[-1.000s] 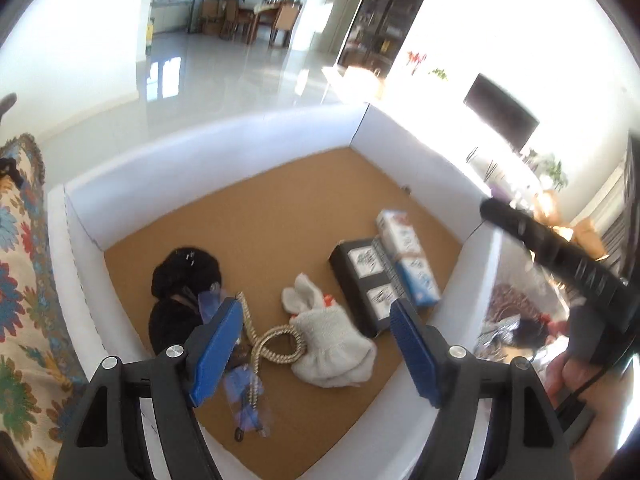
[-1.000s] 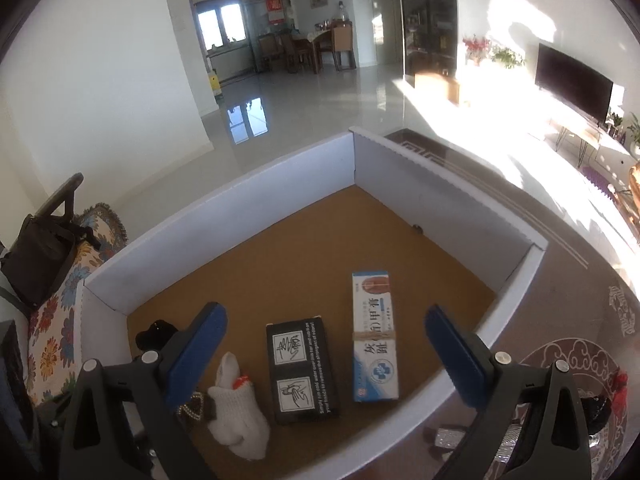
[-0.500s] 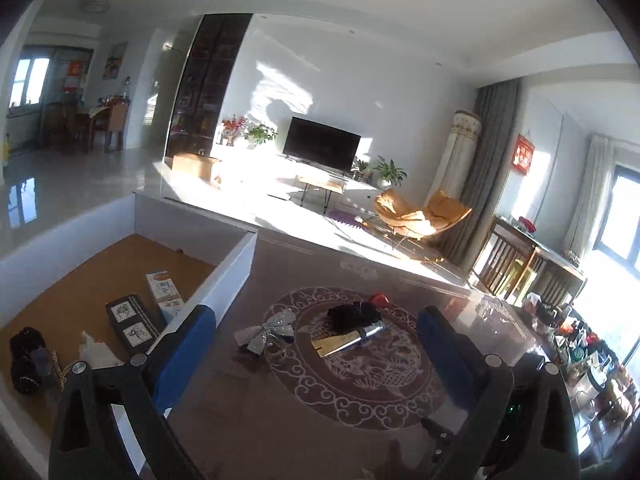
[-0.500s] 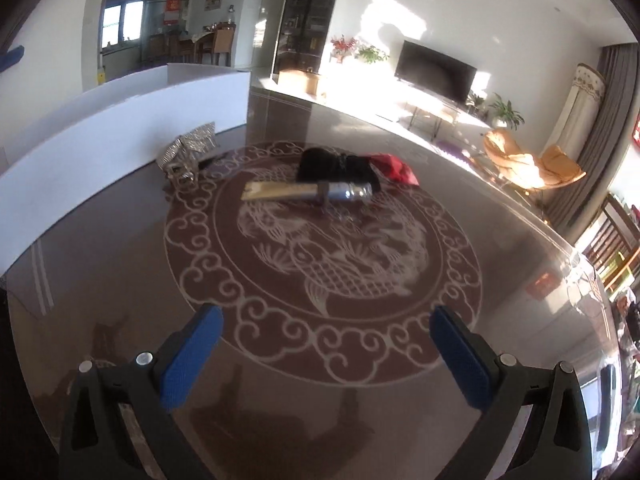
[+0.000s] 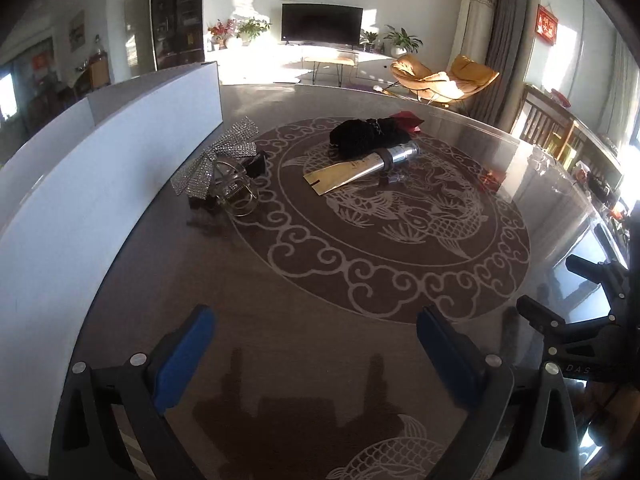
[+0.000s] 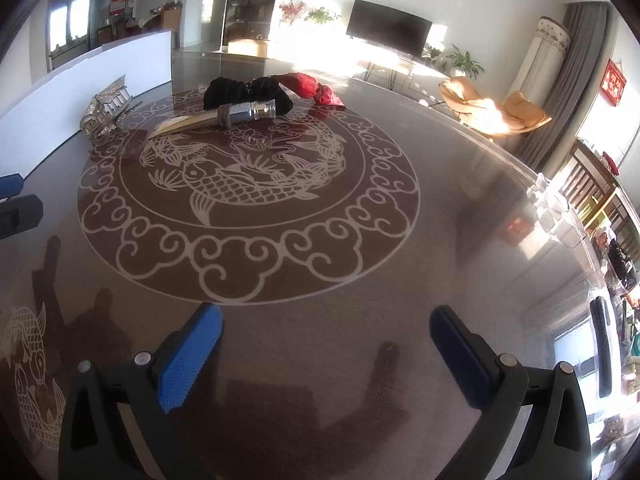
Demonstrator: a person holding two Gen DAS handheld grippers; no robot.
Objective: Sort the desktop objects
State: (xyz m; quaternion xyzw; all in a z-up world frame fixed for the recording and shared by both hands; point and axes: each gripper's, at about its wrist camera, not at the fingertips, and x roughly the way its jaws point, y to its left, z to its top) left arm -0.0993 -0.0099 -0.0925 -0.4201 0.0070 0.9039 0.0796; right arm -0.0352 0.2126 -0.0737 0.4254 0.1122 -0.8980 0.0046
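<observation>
Both grippers above a glossy brown table [image 5: 400, 292] with a pale fish medallion. The left gripper [image 5: 316, 354] and the right gripper [image 6: 326, 356] each stand spread wide with nothing between the blue pads, well short of the things left to sort. These lie at the far side of the medallion: a gold tube with a silver cap [image 5: 362, 165], flattened at its tail; a bundle of black cloth [image 5: 362, 136] touching the tube's cap end; a red cloth [image 6: 310, 86] just behind the black bundle; and a glittering bow hair clip [image 5: 224, 164] with wire rings, just beside the wall of the white box [image 5: 100, 168] at the left. By appearance the tube is light and smooth, probably slippery on its cap and yielding along its body, so a hold across the body, near the cap where it looks fullest, seems safest. The cloths look soft and limp; a pinch into the top of the heap should lift them, though they may drape or snag. The clip looks stiff, uneven and somewhat delicate; its central metal part seems a better hold than the bow's thin loops.
</observation>
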